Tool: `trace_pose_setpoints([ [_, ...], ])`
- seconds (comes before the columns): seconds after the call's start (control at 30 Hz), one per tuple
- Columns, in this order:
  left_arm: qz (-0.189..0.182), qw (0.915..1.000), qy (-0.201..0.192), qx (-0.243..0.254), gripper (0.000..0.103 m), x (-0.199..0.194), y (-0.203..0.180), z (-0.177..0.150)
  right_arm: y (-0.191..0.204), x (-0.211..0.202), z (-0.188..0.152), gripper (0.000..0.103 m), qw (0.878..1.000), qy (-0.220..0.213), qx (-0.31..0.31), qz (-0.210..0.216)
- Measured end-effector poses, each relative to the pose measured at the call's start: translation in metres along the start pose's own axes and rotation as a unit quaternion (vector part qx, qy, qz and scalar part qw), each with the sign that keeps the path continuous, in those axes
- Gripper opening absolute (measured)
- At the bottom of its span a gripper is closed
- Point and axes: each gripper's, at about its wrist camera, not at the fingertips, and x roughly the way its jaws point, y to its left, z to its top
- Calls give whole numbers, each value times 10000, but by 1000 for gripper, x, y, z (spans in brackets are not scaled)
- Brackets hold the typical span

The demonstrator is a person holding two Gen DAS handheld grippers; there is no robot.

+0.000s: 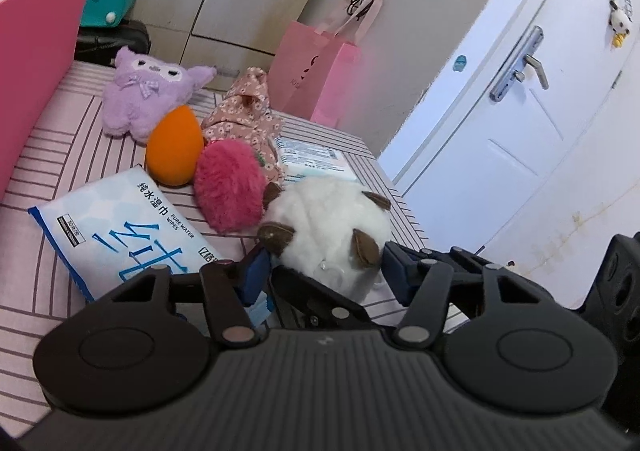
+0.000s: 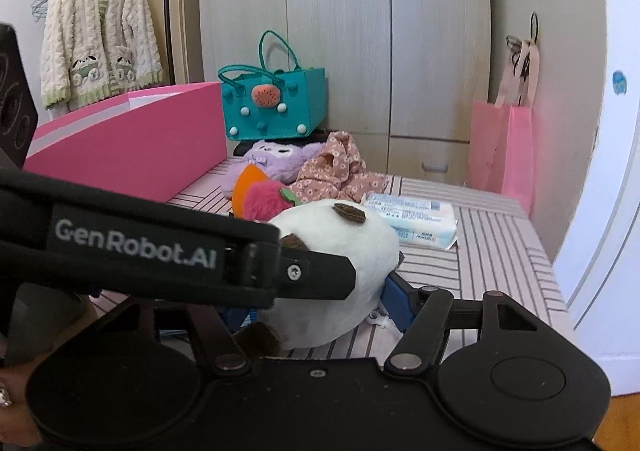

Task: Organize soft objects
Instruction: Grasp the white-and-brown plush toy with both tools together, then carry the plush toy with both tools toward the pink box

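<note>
Both grippers, L (image 1: 324, 263) & R (image 2: 316, 299), clamp white plush (image 1: 332, 227) near bed edge (image 1: 404, 207).

Soft, even daylight fills both views, with no hard shadows. The white panelled door (image 1: 520, 123) takes a bluish cast and looks slightly overexposed. Fisheye bending curves the beige wardrobe doors (image 2: 340, 31) near the edges, and dark vignette corners show. The black gripper housing (image 2: 320, 403) close to the lens sits underlit and a little soft
</note>
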Motion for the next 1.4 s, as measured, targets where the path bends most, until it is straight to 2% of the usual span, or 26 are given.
trace_pose_setpoints([
  [0.33,-95,9999,132,57,59,-11,-6,-6,12,-18,-7,71,9996,-124,-156,-209],
  [0.5,-101,9982,569,-146,59,-15,-7,-8,22,-27,-15,71,9988,-27,-293,-388],
  [0.7,-107,9979,637,73,59,-25,-18,-15,29,-41,-18,71,9983,-13,-281,-505],
  [0.8,-124,9966,779,237,59,-29,-22,-17,29,-48,-20,71,9987,19,-203,-462],
  [0.93,-225,9946,998,185,58,-35,-20,-23,27,-57,-23,71,9994,160,-12,-310],
  [1.17,-230,9933,1047,439,57,-51,-28,-30,31,-70,-22,71,9993,283,134,-179],
  [1.27,-316,9896,1308,506,56,-58,-26,-30,40,-75,-20,71,9988,461,80,-119],
  [1.4,-227,9840,1664,598,55,-68,-21,-29,52,-79,-20,72,9975,686,105,92],
])
